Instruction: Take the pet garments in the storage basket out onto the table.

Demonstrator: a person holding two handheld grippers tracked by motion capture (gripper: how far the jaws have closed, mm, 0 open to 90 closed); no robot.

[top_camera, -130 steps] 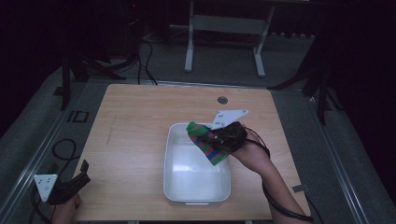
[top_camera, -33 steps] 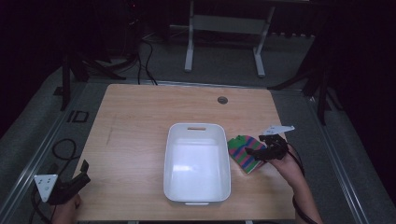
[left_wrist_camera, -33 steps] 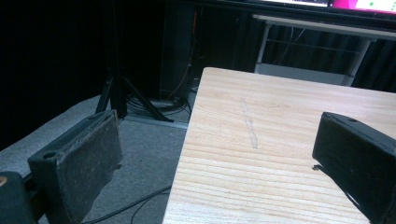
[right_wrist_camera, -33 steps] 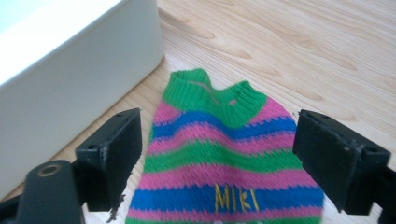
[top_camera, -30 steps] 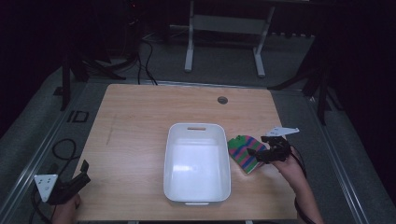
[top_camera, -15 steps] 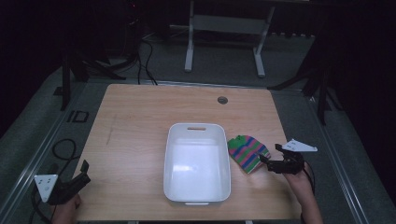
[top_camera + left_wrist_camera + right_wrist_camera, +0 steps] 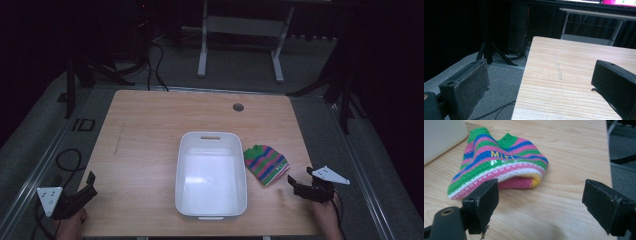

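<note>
Striped knit hat (image 7: 266, 164) lies on the desk (image 7: 150, 130) beside a white tub (image 7: 210, 174), both hand-held grippers, left (image 7: 80, 194) and right (image 7: 299, 186), gaping empty.

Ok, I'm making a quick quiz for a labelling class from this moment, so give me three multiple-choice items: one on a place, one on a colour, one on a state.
1. Where does the striped knitted hat lie?
A. inside the tub
B. on the table, right of the tub
C. on the floor

2. What colour is the plastic tub?
A. white
B. red
C. black

3. How does the right gripper stand?
A. shut on the hat
B. open and holding nothing
C. shut on the tub's rim

Answers: 1 B, since the high view shows the hat on the wooden table beside the tub's right wall. 2 A, since the tub's walls and floor are white in the high view. 3 B, since the right gripper view shows its jaws wide apart with the hat beyond them, untouched.
</note>
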